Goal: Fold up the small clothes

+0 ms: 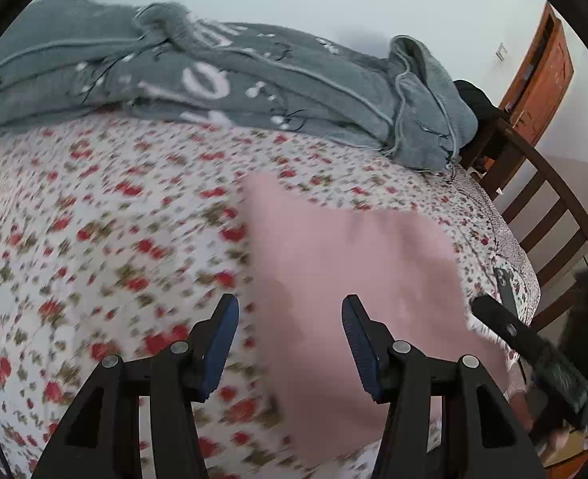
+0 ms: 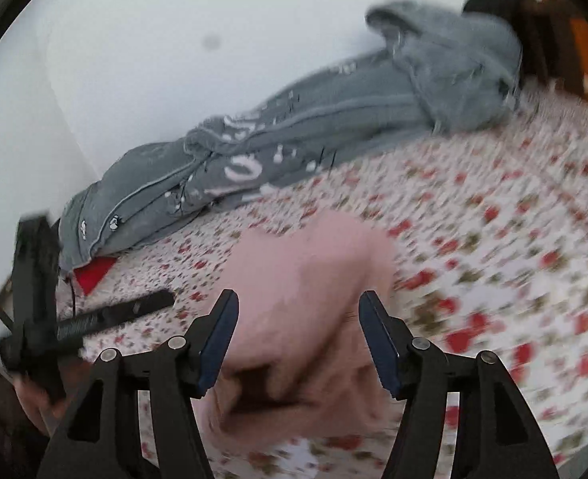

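Fingers of both grippers apart, empty: left gripper (image 1: pixel 290 315), right gripper (image 2: pixel 298 311). Soft pink folded garment (image 1: pixel 346 263) flat on floral-print bedsheet (image 1: pixel 94 219), directly ahead of both; long axis runs away from fingers; nearer arm unclear.

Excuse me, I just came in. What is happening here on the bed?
A person holds a gripper in each hand over a pink garment lying on a floral bedsheet. The left gripper and the right gripper are both open and hold nothing. A grey blanket lies bunched along the wall. The pictures are blurred, so how far the folding has gone is unclear.
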